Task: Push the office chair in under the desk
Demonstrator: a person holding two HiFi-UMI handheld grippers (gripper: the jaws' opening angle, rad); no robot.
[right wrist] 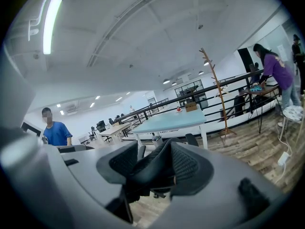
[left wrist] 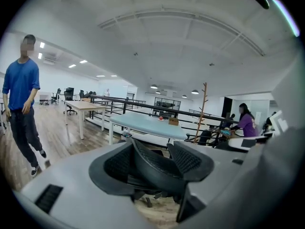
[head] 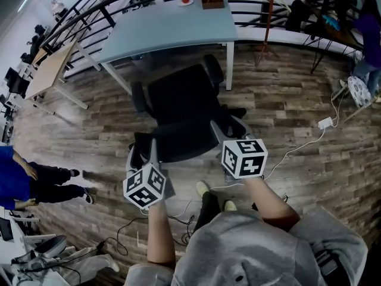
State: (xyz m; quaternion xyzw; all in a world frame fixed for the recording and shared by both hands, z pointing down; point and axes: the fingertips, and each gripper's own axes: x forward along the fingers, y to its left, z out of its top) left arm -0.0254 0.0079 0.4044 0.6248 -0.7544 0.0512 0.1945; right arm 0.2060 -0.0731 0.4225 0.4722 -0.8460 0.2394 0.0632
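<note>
Desk (head: 172, 31): pale top, at 12 o'clock from me, only partly in the head view. One white leg (head: 229, 67) stands at about 1 o'clock.

Office chair (head: 181, 100): black, between me and the desk. The seat front is just reaching the desk's near edge and the backrest is toward me. Not yet under.

Left gripper (left wrist: 155, 168): pads closed on the backrest's top rim, at my 11 o'clock.

Right gripper (right wrist: 159, 168): also pinching the rim, at my 1 o'clock.

Right armrest (head: 213, 69): just beside the desk leg.

Cable (head: 297, 148): loose on the floor at 3 o'clock, running toward my feet.

Risks, as I judge them:
- The right armrest or a caster could catch the desk leg if the chair drifts toward 1 o'clock. An uneven push from my two hands would swivel it that way.
- The armrests could strike the desktop edge if they sit too high.
- The pads could slip off the curved rim if I lean hard.
- The cable could snag my foot as I step in.
</note>
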